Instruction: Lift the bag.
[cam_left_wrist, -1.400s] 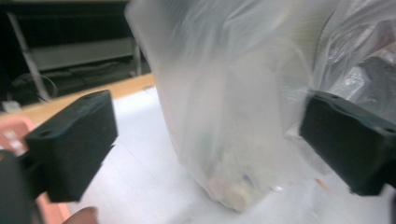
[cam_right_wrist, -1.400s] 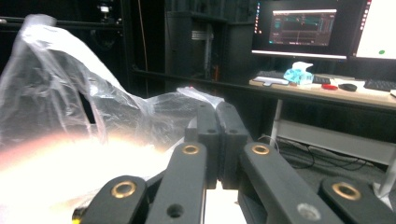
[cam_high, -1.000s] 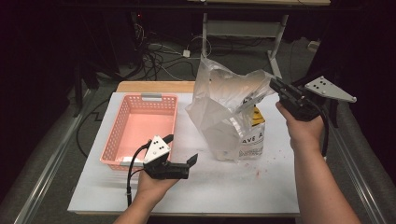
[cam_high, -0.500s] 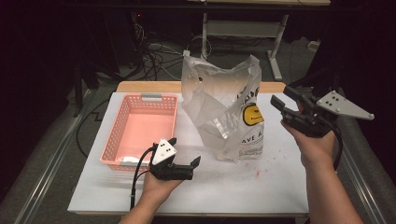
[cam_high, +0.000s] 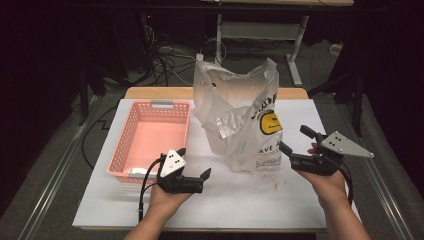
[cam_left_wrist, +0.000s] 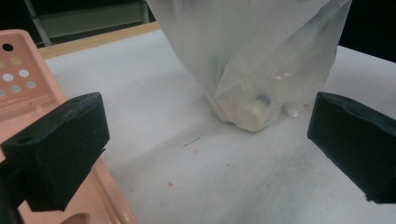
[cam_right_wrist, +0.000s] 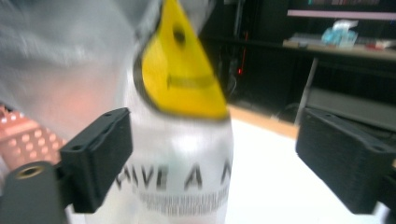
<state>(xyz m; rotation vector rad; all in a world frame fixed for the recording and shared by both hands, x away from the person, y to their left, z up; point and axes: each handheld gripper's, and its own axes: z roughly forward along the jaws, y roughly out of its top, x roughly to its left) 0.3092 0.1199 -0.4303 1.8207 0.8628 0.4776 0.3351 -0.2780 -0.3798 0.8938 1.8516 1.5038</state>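
Plastic bag (cam_high: 240, 117) beside right tongs (cam_high: 296, 145), just opened, level.

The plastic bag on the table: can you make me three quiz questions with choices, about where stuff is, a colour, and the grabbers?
1. Where does the plastic bag stand?
A. right of the basket
B. inside the basket
C. on the floor

2. What colour is the basket?
A. blue
B. pink
C. green

3. How is the right gripper?
A. shut on the bag
B. shut on a cup
C. open, holding nothing

Answers: 1 A, the bag stands on the white table beside the basket. 2 B, its walls are pink. 3 C, its jaws stand apart, off the bag.
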